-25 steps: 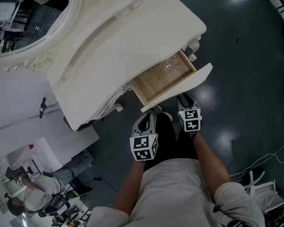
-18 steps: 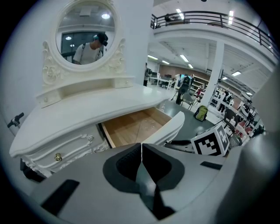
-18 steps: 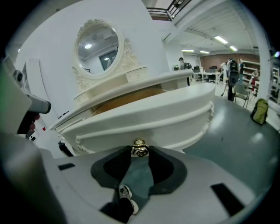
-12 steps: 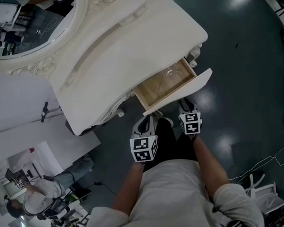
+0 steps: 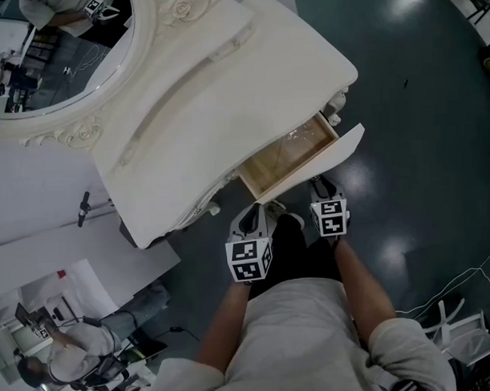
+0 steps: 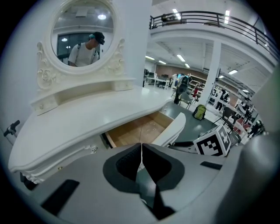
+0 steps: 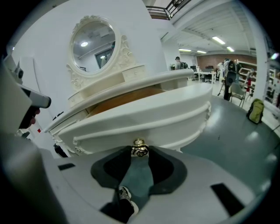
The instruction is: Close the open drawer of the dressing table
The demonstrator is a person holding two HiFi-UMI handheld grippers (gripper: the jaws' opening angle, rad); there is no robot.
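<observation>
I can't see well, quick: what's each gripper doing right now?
Left gripper: closed, holding nothing.
Right gripper: closed on the drawer knob.

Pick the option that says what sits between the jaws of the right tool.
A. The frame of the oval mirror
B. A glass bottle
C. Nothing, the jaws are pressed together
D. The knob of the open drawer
D: the right gripper view shows the small round drawer knob between the jaws of the right tool, with the white drawer front just behind it.
</observation>
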